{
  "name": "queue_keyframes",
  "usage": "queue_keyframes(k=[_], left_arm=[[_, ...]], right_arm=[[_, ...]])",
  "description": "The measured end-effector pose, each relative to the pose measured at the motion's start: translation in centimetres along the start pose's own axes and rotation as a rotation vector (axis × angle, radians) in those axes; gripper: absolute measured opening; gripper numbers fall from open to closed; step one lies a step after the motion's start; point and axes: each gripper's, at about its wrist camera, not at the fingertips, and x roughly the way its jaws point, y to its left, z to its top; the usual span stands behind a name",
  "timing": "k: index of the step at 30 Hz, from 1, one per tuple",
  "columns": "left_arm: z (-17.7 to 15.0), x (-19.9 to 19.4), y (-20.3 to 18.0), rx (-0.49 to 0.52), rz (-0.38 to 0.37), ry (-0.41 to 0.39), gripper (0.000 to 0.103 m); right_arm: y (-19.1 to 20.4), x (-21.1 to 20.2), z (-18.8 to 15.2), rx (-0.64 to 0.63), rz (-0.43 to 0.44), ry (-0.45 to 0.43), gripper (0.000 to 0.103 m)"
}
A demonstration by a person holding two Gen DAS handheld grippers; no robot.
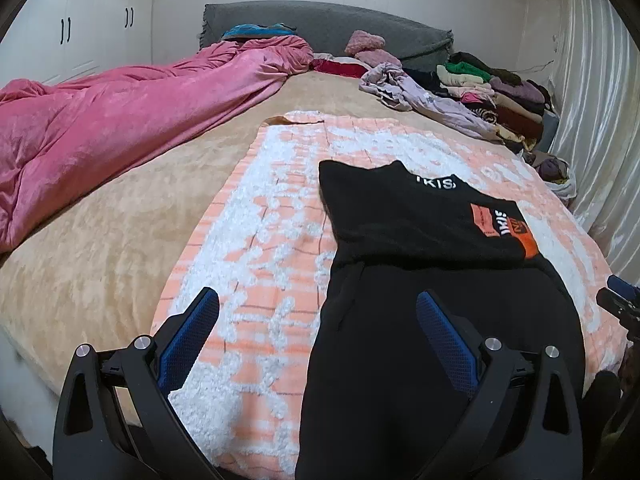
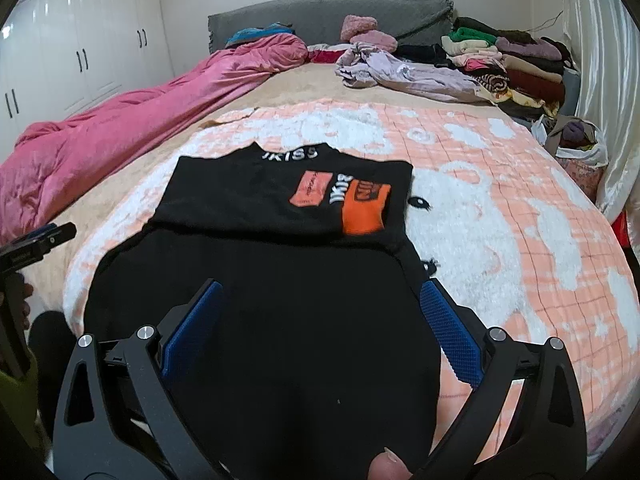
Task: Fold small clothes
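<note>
Two grippers, both with jaws spread wide and holding nothing. Left gripper [image 1: 318, 312] hovers over the near left edge of the black shirt [image 1: 420, 272]: its right finger sits over the black cloth, its left finger over the orange-and-white blanket [image 1: 256, 240]. Right gripper [image 2: 320, 304] hangs over the near part of the shirt [image 2: 280, 280], both fingers above black fabric, right one near the shirt's right edge. Contact with cloth cannot be told in either view.

Shirt lies flat on the blanket in the middle of the bed [image 1: 120, 208], far part folded over, white lettering and orange patches [image 2: 360, 204] facing up. Blanket [image 2: 500, 200] is spread over the tan bed cover.

Pink duvet [image 1: 120, 120] is bunched along the left side of the bed. Stack of folded clothes [image 2: 512, 64] sits at the far right by the grey headboard [image 2: 328, 16], with a crumpled lilac garment [image 2: 408, 72] just beside it. White wardrobe [image 2: 80, 48] stands along the left wall. A fingertip [image 2: 386, 468] shows at the bottom edge of the right view.
</note>
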Motion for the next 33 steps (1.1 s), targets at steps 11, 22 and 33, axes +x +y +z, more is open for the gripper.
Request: queue_keyframes(k=[11,22,33], left_arm=[[-2.4,0.5,0.4,0.013,0.018,0.063,0.098],[-5.3,1.1,1.4,-0.001,-0.01,0.128,0.098],[-9.6,1.5,1.3,-0.011,-0.1,0.206,0.089]], right_arm=[[-1.2,0.1,-3.6,0.002,-0.023,0.079,0.093],[-2.2,0.4,-7.5,0.01,-0.057,0.16,0.093],[-4.9,0.1,-10.2,0.088,-0.063,0.21,0.093]])
